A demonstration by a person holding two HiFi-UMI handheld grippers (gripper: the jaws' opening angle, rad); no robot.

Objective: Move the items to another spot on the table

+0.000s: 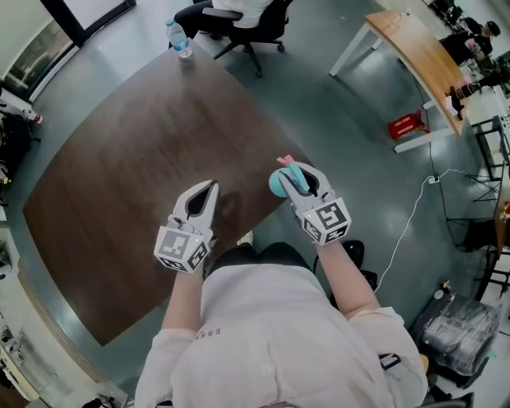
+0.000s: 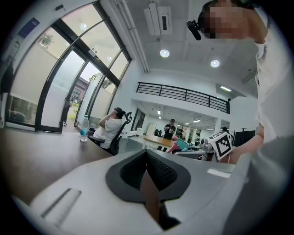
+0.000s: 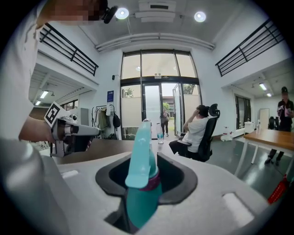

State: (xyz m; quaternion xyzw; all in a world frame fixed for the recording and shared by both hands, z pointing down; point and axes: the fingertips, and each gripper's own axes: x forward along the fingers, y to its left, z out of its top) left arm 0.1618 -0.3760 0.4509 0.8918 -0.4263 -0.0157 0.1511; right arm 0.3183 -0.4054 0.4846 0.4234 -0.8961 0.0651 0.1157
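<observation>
My right gripper (image 1: 293, 174) is shut on a teal item (image 1: 278, 183) with a pink tip, held over the near right edge of the dark brown table (image 1: 127, 159). In the right gripper view the teal item (image 3: 139, 170) stands upright between the jaws of the right gripper (image 3: 148, 158), with a dark pink band round its middle. My left gripper (image 1: 211, 188) hovers over the table's near edge to the left, jaws together and nothing in them. In its own view the left gripper (image 2: 147, 156) shows its black pads meeting.
A water bottle (image 1: 180, 38) stands at the table's far corner. Beyond it a person sits in a black office chair (image 1: 249, 24). A light wooden desk (image 1: 421, 49) stands at the far right, with a red object (image 1: 406, 126) and a white cable on the grey floor.
</observation>
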